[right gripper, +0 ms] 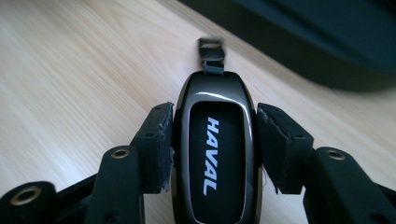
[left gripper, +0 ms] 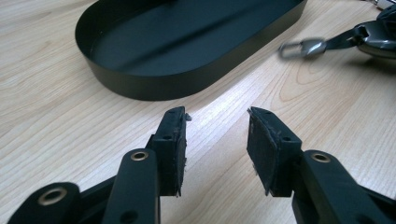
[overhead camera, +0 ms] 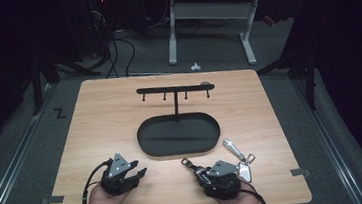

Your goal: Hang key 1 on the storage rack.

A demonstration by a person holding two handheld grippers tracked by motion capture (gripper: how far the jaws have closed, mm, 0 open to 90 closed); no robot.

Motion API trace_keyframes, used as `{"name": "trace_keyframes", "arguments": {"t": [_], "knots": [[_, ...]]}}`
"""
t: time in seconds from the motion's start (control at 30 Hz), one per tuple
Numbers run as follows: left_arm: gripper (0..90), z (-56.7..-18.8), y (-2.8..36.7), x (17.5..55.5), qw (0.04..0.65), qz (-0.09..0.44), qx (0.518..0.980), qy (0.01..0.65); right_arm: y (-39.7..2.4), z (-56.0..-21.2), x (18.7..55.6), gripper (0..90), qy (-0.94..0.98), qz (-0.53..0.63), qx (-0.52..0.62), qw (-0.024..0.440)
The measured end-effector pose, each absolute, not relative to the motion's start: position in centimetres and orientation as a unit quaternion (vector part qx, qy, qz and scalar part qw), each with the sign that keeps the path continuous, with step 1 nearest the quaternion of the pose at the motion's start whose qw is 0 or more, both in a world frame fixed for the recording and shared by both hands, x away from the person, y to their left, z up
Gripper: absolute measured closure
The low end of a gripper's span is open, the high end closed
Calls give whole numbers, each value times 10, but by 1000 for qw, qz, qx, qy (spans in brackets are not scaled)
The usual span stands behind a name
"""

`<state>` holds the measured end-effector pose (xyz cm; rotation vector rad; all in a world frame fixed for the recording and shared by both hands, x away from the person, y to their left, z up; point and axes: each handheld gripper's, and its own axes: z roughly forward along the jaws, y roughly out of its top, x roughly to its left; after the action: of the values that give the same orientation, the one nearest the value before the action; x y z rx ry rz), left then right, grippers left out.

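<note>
The glossy black oval car key fob (right gripper: 217,154) bears white lettering "HAVAL", running lengthwise from six o'clock towards twelve o'clock.

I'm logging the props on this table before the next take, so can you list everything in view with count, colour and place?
Table: one, light wood, under everything.
Tray: one, black, oval, mid-table.
Hook rack: one, black T-shaped bar with four small hooks, standing at the tray's far rim.
Car key fob: one, glossy black with white HAVAL lettering, a strap and metal clasp at its far end, lying between the right gripper's fingers.
Key bunch: one, silver, on the table right of the right gripper.
Desk frame: one, white, on the floor beyond the table.
Left gripper: one, black, open, nothing between its fingers, near the front edge.
Right gripper: one, black, fingers close around the fob's sides.
</note>
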<state>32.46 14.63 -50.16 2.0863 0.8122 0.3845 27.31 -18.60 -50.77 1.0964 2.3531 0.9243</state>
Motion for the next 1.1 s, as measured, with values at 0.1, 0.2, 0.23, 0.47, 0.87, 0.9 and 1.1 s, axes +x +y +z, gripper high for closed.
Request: {"name": "trace_keyframes", "arguments": {"t": [0.1, 0.2, 0.23, 0.47, 0.87, 0.9, 1.1], "knots": [[573, -501, 143, 325, 422, 153, 834, 321, -209, -512, 271, 486, 841, 302, 409, 186], [575, -502, 141, 325, 418, 154, 836, 320, -218, -516, 271, 483, 845, 285, 418, 173], [575, -502, 141, 325, 418, 154, 836, 320, -218, -516, 271, 483, 845, 285, 418, 173], [574, -503, 140, 325, 417, 152, 837, 319, -223, -507, 286, 408, 852, 279, 427, 118], [568, -507, 147, 331, 418, 151, 835, 324, -197, -481, 334, 476, 878, 182, 439, 56], [568, -508, 148, 331, 417, 151, 835, 325, -195, -480, 337, 484, 879, 172, 440, 54], [567, -510, 151, 335, 418, 147, 834, 331, -175, -477, 351, 509, 893, 113, 434, 50]]}}
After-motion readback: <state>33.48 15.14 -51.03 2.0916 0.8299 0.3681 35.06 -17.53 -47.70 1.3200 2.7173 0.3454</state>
